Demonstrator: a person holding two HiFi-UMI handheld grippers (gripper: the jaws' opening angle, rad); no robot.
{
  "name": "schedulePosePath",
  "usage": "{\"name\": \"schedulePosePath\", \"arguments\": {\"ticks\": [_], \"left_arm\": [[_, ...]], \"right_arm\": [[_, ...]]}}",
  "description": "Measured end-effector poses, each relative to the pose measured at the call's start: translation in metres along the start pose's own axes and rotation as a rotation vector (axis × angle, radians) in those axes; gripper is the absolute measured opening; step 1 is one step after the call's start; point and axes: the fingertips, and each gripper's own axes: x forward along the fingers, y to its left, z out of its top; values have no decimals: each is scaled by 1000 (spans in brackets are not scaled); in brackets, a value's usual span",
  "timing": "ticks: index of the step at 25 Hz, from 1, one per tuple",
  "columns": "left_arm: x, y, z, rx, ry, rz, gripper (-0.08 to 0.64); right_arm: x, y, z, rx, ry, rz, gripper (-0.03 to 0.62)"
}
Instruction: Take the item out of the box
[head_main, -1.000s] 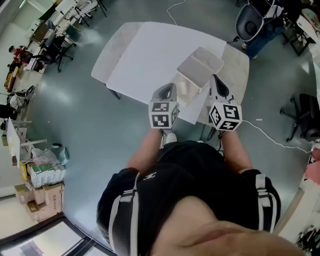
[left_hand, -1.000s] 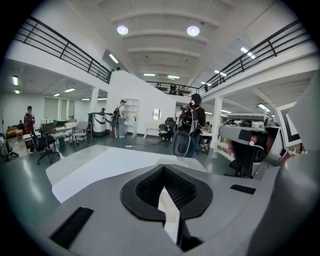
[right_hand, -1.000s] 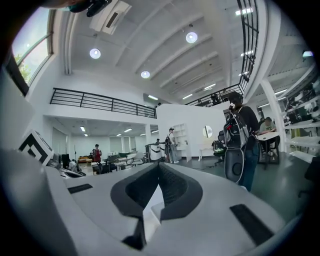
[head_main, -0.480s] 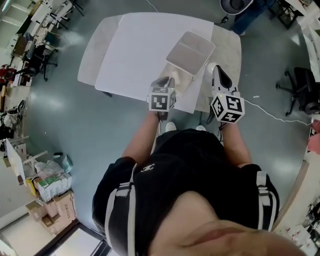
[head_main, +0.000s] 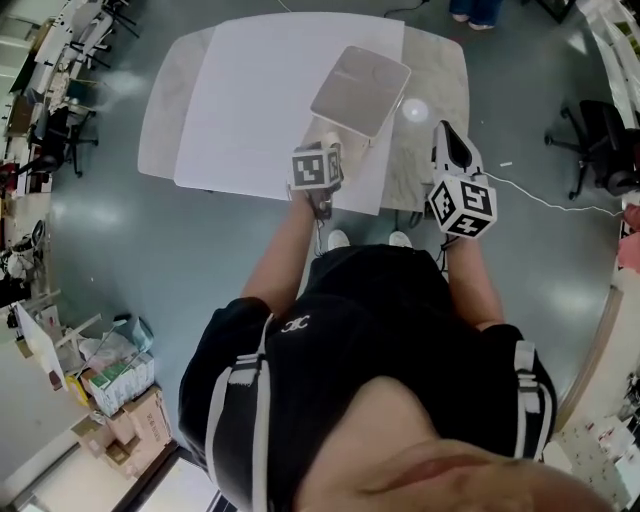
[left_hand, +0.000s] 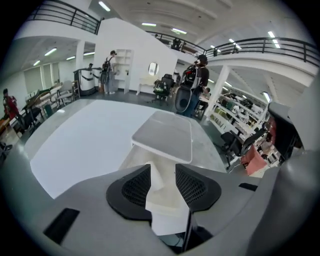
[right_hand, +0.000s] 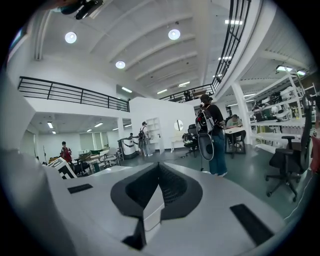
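Your left gripper (left_hand: 163, 175) has just been opening its jaws; they now stand wide with nothing pinched between them. Your right gripper (right_hand: 159, 172) has its jaws together, empty. Both flanked the box (head_main: 360, 88) a second ago; now they've drawn back, and it lies closed toward the table's (head_main: 440, 70) far right corner.

The box (head_main: 360, 88) looks matt plastic, the sheet (head_main: 260, 100) smooth paper.

Your left claw (head_main: 327, 136) points steeply down, its jaws just opened and pressing on nothing; your right claw (head_main: 444, 130), level, is closed.
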Motion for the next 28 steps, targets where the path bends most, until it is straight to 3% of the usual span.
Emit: {"name": "schedulePosePath", "arguments": {"ticks": [7, 10, 16, 28], "left_arm": [[47, 21, -16, -222, 163, 8, 169], [65, 25, -23, -278, 223, 7, 169], [88, 34, -30, -280, 297, 70, 170], [121, 41, -42, -314, 421, 112, 183]], "right_arm": [[2, -21, 0, 15, 4, -46, 14], [3, -33, -1, 20, 7, -68, 12], [3, -56, -1, 38, 12, -112, 12], [-2, -80, 2, 48, 9, -149, 12]]}}
